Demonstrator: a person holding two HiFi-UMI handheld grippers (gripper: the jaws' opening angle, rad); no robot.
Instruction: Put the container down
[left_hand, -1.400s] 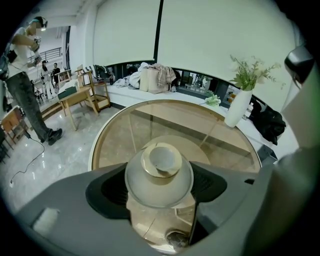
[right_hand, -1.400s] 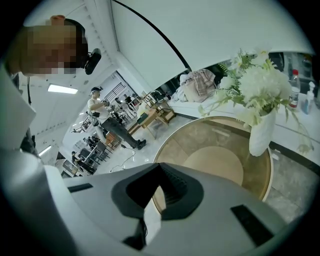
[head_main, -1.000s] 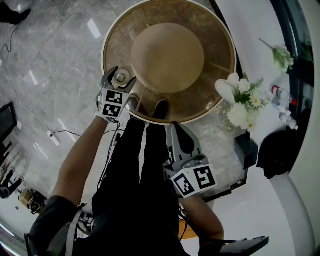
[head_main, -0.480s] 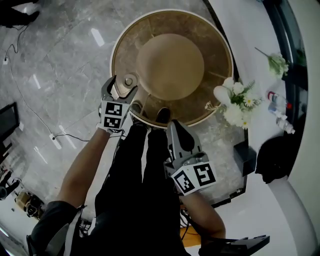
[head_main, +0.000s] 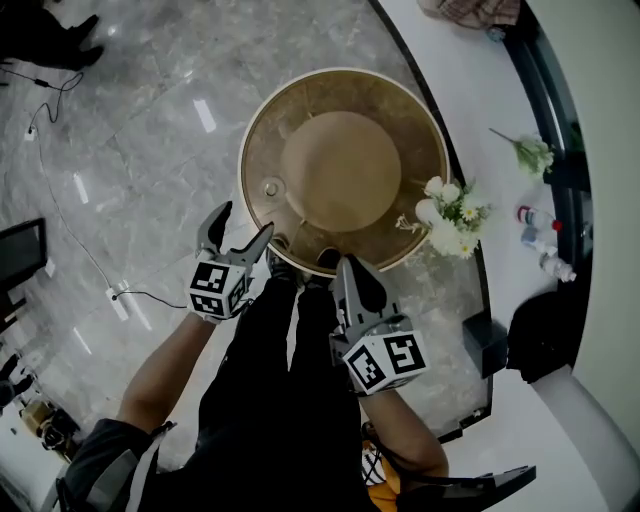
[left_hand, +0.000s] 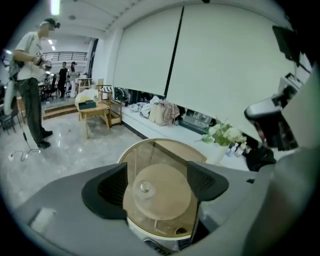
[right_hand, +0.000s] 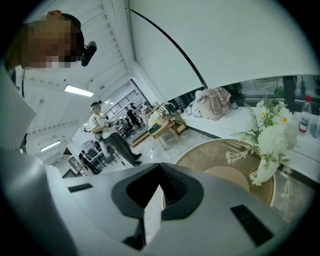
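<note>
Gaping, just-opened, empty left tongs (head_main: 245, 222) clear of the container (head_main: 271, 187) on the table (head_main: 258, 140); right tongs (head_main: 350, 268) closed, empty.

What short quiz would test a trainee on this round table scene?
1. True or false: the left gripper is clamped on the small container.
2. Where does the container stand? A) on the round glass table B) on the floor C) on the white ledge
3. Fill in: in the head view, the white flowers stand to the table's ____.
Key: 1 false, its jaws are open and clear of it; 2 A; 3 right.
</note>
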